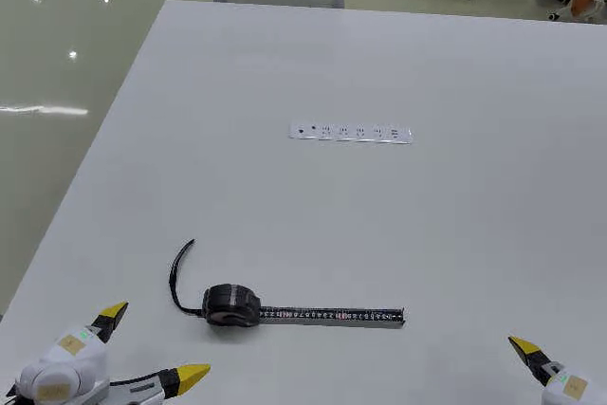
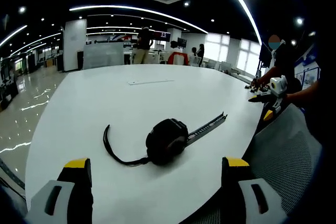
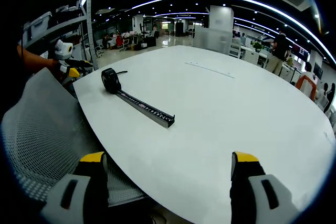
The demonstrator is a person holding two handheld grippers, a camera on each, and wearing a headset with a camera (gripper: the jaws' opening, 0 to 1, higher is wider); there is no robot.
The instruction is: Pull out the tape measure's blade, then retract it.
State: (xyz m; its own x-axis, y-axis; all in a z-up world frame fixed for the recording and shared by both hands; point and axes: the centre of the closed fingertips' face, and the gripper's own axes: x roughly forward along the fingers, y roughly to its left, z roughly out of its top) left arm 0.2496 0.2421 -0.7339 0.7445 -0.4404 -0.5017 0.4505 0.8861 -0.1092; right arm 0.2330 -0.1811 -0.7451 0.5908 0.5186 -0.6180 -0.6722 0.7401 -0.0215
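Here, left hand-held gripper (image 1: 154,342) and right hand-held gripper (image 3: 168,157) gape wide, empty; tape measure (image 1: 232,305) lies at 6 o'clock on bench (image 1: 379,64), blade (image 1: 332,315) out toward 3. Risk: unbraced, it skids w/ a tug; blade whips back.

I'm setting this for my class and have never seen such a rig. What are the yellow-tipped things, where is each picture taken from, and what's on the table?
They are two hand-held grippers, each with two yellow-tipped jaws. One picture comes from a headset camera looking down; the others from a camera riding on each gripper. The left gripper and right gripper are open, holding nothing. On the white table lies a black tape measure, its blade pulled out, its strap trailing; a white strip lies farther off.
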